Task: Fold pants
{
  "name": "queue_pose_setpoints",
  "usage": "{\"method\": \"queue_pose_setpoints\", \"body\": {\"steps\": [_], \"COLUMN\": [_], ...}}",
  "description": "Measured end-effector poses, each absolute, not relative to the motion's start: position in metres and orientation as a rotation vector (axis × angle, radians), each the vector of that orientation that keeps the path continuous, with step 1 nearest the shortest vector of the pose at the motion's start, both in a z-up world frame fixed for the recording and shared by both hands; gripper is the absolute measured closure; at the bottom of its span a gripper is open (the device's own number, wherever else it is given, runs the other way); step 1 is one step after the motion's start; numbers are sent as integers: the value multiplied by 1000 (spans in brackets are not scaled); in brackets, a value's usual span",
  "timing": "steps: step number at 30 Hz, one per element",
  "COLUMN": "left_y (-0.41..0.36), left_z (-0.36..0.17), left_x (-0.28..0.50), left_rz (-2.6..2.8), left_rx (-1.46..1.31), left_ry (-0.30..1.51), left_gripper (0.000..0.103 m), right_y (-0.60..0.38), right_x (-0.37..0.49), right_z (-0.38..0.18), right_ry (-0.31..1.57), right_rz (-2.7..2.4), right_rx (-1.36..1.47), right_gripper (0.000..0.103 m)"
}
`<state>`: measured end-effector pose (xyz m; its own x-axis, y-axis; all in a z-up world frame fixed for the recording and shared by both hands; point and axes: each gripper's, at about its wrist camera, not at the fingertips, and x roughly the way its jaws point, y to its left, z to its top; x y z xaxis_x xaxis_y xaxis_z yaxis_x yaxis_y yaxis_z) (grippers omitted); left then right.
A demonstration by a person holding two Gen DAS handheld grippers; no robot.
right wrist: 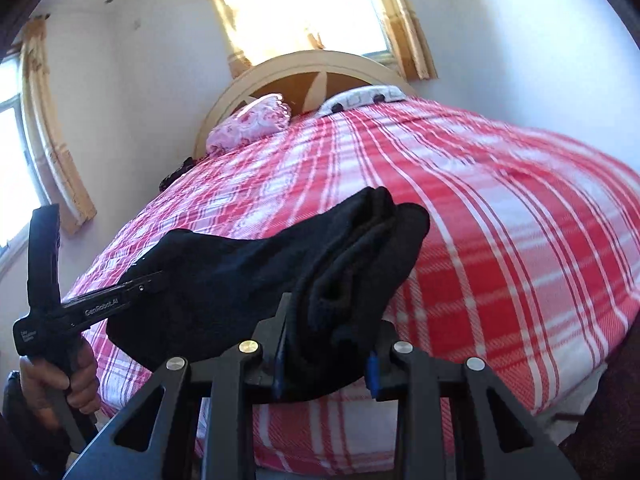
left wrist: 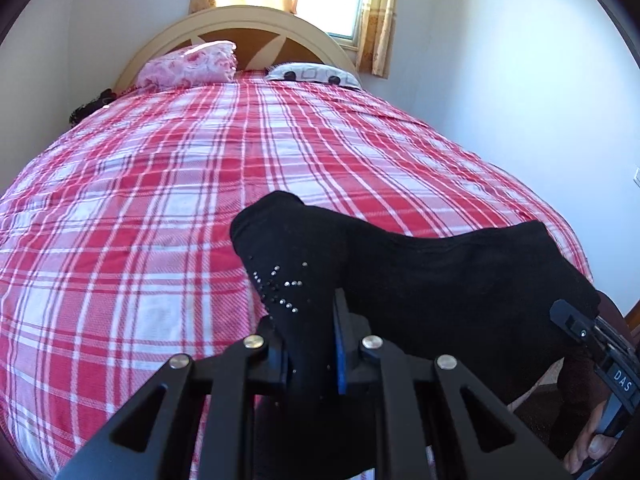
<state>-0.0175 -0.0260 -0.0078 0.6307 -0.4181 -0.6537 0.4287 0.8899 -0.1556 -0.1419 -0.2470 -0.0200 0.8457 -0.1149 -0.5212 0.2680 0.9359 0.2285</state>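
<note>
The left claw [left wrist: 310, 356] is clamped tight on a bunched edge of the black pants [left wrist: 420, 276], the fabric pinched between its blue-lined fingers [left wrist: 340, 354]. A scatter of small shiny studs [left wrist: 280, 284] decorates the cloth just above that grip. The right claw [right wrist: 326, 368] stands only partly closed, yet a thick, folded wad of the same pants [right wrist: 320, 272] fills the gap and its pads press on it from both sides. Between the two claws the pants hang stretched above the near end of the bed [left wrist: 160, 200], over its red and white checked cover.

In the right wrist view, the left tool's arm reads "GenRobot.AI" [right wrist: 101, 307], with a hand [right wrist: 60, 380] wrapped around its handle; smaller print on its end is too fine to read. In the left wrist view, the right tool shows the letters "DAS" [left wrist: 622, 380]. Two pillows [left wrist: 188, 66] lie by the curved headboard [left wrist: 240, 24].
</note>
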Motion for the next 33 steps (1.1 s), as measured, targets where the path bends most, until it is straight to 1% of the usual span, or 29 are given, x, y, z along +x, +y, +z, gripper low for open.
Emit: {"method": "queue_pose_setpoints", "body": {"steps": [11,21,33], "left_y": [9,33,79], "left_z": [-9,-5,1], "left_x": [3,15,29], "left_rz": [-366,-308,-213], "left_rx": [4,-19,-65], "left_ry": [740,724,697], "left_gripper": [86,86,86], "right_y": [-220,-195,-157], "right_x": [-88,-55,-15], "right_z": [-10,1,14], "right_ry": [511,498,483], "right_rz": [-97,-26,75], "right_rx": [266,232,191], "right_gripper": [72,72,72]}}
